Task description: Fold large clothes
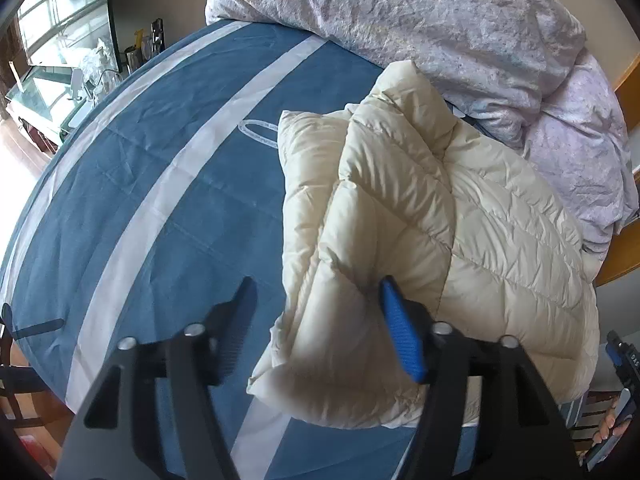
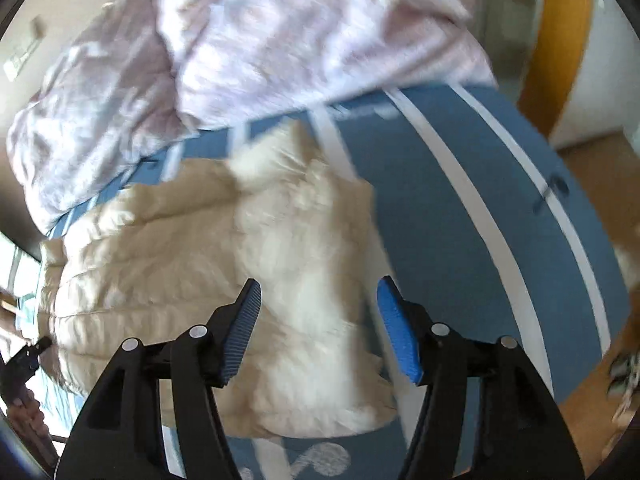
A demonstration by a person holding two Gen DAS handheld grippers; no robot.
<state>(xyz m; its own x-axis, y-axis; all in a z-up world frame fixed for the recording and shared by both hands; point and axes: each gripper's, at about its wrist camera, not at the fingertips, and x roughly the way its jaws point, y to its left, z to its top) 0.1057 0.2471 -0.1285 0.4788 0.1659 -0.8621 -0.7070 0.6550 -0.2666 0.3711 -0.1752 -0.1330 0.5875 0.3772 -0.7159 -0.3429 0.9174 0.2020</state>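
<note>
So the cream puffer jacket [image 1: 420,240] is lying folded up in a bundle on the bed [image 1: 160,200], on the blue sheet with white stripes, right next to a crumpled pale lilac duvet [image 1: 460,32].

The left gripper [image 1: 320,320] has its fingers spread apart, with a puffy fold of the jacket sitting between them but not pinched. The left wrist view is sharp, and it also catches a glass desk with clutter [image 1: 60,80] off to one side, plus a person's hand [image 1: 612,420] at the edge.

The right wrist view is all blur. The right gripper [image 2: 320,320] is spread wide too, over the jacket's [image 2: 200,260] edge, gripping nothing. Only this view shows a wooden floor [image 2: 600,184] past the bed [image 2: 460,200], and the duvet [image 2: 240,60] behind.
</note>
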